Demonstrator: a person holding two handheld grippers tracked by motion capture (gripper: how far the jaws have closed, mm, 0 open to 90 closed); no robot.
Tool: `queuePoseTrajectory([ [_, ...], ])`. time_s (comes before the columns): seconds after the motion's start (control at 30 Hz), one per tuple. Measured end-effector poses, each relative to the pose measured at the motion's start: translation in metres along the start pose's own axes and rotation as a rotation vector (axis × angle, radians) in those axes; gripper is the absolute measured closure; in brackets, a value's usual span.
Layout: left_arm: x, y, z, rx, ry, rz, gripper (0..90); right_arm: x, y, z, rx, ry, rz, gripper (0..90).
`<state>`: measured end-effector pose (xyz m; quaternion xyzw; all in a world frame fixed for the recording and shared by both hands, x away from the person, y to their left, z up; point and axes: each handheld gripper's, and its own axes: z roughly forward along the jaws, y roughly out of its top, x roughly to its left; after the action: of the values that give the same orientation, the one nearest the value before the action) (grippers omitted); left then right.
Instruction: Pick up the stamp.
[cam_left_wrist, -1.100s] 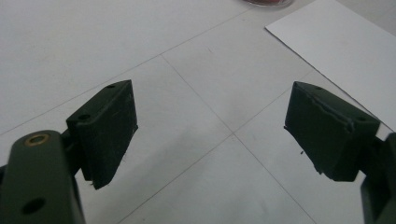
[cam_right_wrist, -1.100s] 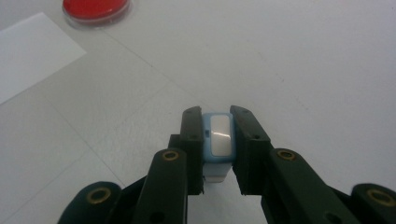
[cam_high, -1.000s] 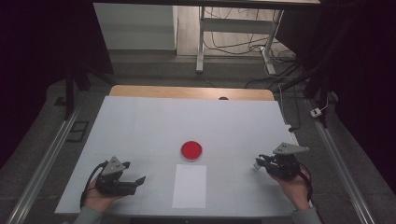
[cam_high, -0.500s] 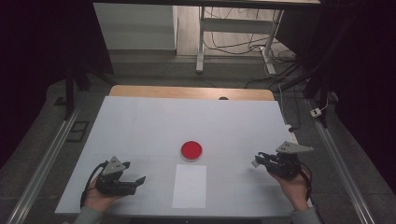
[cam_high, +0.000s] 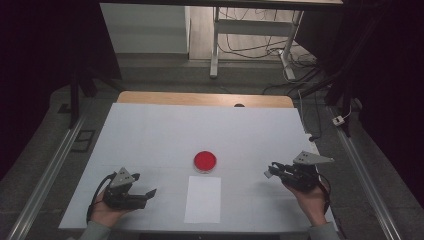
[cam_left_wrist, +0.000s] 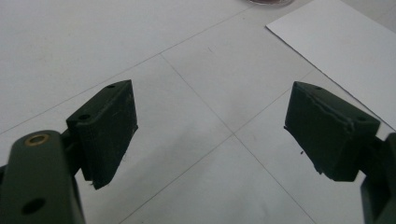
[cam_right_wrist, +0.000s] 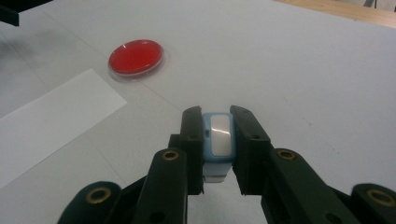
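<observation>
The right claw (cam_right_wrist: 218, 140) is clamped on a small light-blue plastic block with a pale glossy face (cam_right_wrist: 219, 136), held upright between the jaws above the white counter (cam_high: 160, 135). The block looks rigid, light and smooth, so likely slippery; its flat side walls are the sound hold, as taken now. The left claw (cam_left_wrist: 210, 135) stands wide open with nothing in it, low over the counter. A round red-filled clear dish (cam_right_wrist: 136, 56) and a white paper sheet (cam_right_wrist: 51, 121) lie well apart from the block.

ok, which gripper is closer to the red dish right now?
Right, though narrowly. The right gripper sits to the right of the red dish, jaws pointing toward it. The left gripper is lower left of it, beside the paper sheet.
</observation>
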<state>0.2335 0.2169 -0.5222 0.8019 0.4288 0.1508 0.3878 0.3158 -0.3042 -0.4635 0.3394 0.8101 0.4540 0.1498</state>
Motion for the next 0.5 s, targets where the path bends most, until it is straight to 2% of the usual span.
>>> queuePoseTrajectory([
  [0.17,0.0002,-0.0001,0.0002,0.0,0.0,0.0,17.5,0.0048,0.0016,0.0023,-0.014,-0.009,-0.003,75.2],
  [0.5,-0.0006,0.0003,0.0015,0.005,0.002,0.008,17.5,0.0104,0.0026,0.0064,-0.054,0.009,0.002,75.2],
])
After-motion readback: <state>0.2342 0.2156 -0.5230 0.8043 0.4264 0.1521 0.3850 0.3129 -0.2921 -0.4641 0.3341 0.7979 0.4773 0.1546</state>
